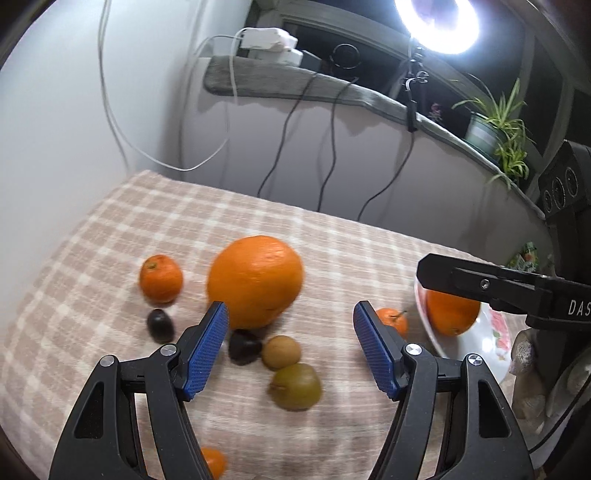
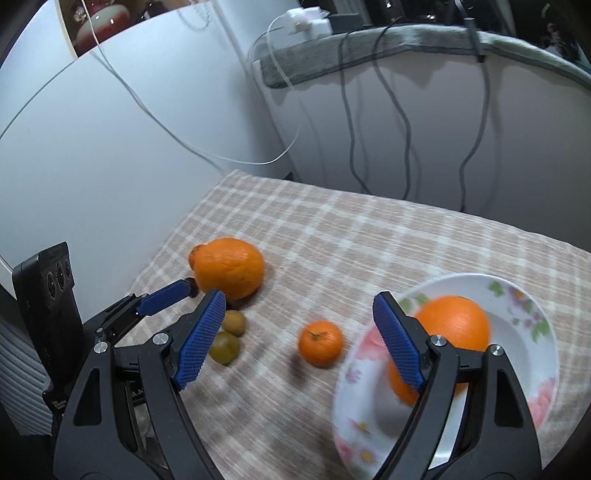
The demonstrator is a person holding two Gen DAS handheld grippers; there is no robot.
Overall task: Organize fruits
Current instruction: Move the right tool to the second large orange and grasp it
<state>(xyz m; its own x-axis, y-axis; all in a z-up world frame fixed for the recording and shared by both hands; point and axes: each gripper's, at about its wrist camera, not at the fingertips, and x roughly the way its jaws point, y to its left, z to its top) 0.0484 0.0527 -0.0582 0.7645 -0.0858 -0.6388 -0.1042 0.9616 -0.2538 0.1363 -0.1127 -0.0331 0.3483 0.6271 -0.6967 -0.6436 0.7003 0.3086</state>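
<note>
My left gripper (image 1: 291, 314) is open and empty, hovering just in front of a big orange (image 1: 255, 281) on the checked cloth. Around it lie a small mandarin (image 1: 161, 278), two dark fruits (image 1: 160, 325) (image 1: 243, 346), two brownish-green fruits (image 1: 280, 352) (image 1: 295, 386) and another mandarin (image 1: 393, 320). My right gripper (image 2: 299, 306) is open and empty above the cloth, its right finger over a floral white bowl (image 2: 532, 354) that holds an orange (image 2: 452, 332). A mandarin (image 2: 320, 342) lies between the right gripper's fingers, lower down on the cloth. The big orange (image 2: 229, 272) is to its left.
The table with the checked cloth (image 1: 332, 236) stands against a white wall. Cables hang from a grey-covered ledge (image 1: 295, 83) with chargers, a ring light (image 1: 437, 22) and a potted plant (image 1: 495, 125). Another mandarin (image 1: 214, 461) lies at the near edge. The bowl (image 1: 476, 339) is at right.
</note>
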